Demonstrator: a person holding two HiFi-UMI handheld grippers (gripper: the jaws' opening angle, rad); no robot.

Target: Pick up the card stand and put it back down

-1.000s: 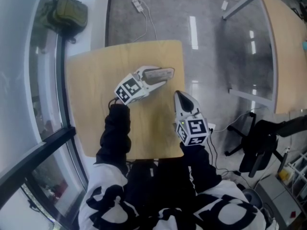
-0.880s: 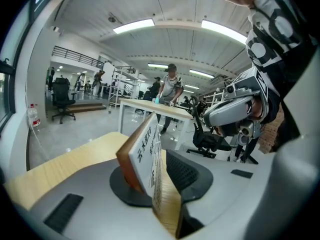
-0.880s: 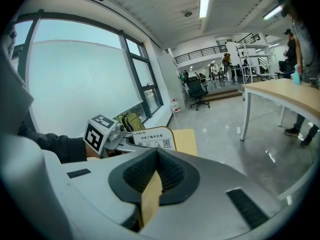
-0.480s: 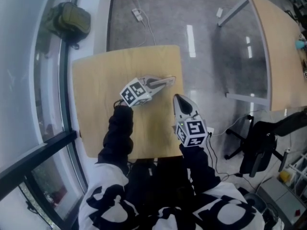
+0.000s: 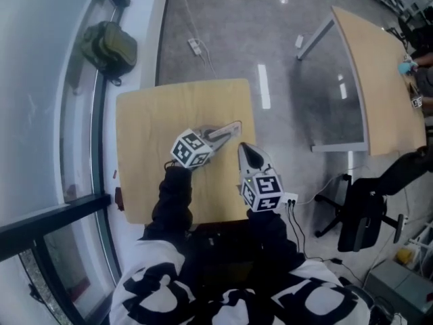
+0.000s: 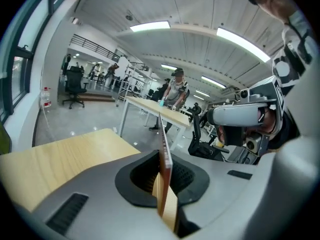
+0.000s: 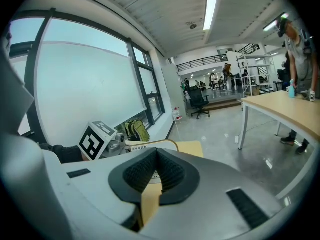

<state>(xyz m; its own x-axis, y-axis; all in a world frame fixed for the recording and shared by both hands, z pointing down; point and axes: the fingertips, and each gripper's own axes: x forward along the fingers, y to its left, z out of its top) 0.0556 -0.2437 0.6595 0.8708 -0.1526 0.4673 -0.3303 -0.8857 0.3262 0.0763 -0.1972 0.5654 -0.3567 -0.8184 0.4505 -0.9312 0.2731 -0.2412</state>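
The left tongs [image 5: 229,130] were clenched on the card stand [image 6: 164,151]. They gripped the thin panel edge-on between the pads, so it stood upright along the line of the jaws. Judging by the task, that hold suited lifting it off the surface [image 5: 145,137] and setting it back. No view showed whether its foot touched the surface. The tongs' own body covered its lower part in the left gripper view, and in the head view it was only a pale sliver. The right tongs [image 5: 245,152] hung just beside, apart from the stand, closed on nothing and seemingly spare. The print on the stand, seen in the right gripper view, was too small to read.
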